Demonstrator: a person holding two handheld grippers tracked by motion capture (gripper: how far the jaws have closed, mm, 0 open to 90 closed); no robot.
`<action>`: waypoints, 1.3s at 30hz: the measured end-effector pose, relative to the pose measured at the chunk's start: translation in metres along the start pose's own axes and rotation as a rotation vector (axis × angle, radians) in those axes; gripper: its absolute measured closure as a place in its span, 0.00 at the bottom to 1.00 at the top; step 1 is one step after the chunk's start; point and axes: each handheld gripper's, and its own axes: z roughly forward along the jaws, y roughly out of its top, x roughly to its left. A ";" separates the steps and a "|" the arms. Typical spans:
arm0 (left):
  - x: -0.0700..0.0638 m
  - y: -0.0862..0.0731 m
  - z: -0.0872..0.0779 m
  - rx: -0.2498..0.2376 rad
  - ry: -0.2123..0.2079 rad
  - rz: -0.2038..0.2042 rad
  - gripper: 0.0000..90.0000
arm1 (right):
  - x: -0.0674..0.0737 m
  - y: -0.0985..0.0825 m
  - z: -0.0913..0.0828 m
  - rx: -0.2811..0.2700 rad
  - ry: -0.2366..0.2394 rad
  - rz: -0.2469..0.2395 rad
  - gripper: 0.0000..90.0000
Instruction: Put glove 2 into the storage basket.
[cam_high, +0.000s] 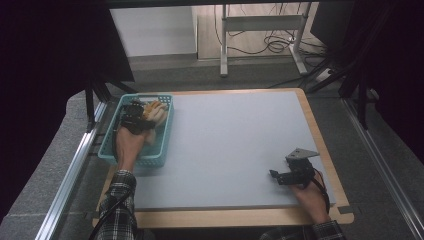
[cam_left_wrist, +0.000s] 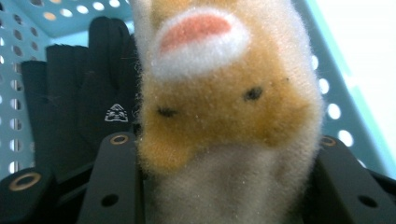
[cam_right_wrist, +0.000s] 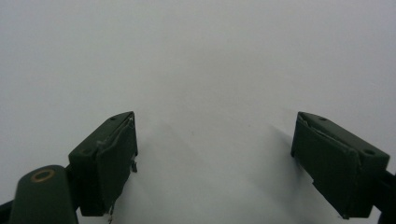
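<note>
A fuzzy orange-and-white plush toy (cam_left_wrist: 224, 102) with a pink patch sits between the two black jaws of my left gripper (cam_left_wrist: 224, 186), and both pads press its sides. In the high view the left gripper (cam_high: 138, 111) reaches into a teal perforated basket (cam_high: 167, 131) at the table's left, with the plush toy (cam_high: 156, 113) just to its right inside the basket. A black glove (cam_left_wrist: 88, 93) lies in the basket beside the toy. My right gripper (cam_high: 276, 176) rests near the front right of the table. Its jaws (cam_right_wrist: 215, 158) stand wide apart over bare grey surface, nothing between them.
A grey mat (cam_high: 235, 140) covers the wooden table. The basket wall (cam_left_wrist: 338, 88) rises close on both sides of the left gripper. Beyond the table's far edge stand a metal frame (cam_high: 260, 22) and loose cables on the floor.
</note>
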 end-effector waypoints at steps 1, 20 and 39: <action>-0.001 0.000 0.003 0.013 0.000 0.000 0.55 | 0.000 0.000 0.000 0.000 0.000 -0.001 0.16; -0.011 0.001 0.032 0.166 -0.054 0.055 0.40 | 0.000 0.000 0.000 0.000 0.000 0.000 0.16; 0.002 0.008 -0.003 0.092 -0.126 0.002 0.10 | 0.000 0.000 0.000 0.000 0.000 0.000 0.16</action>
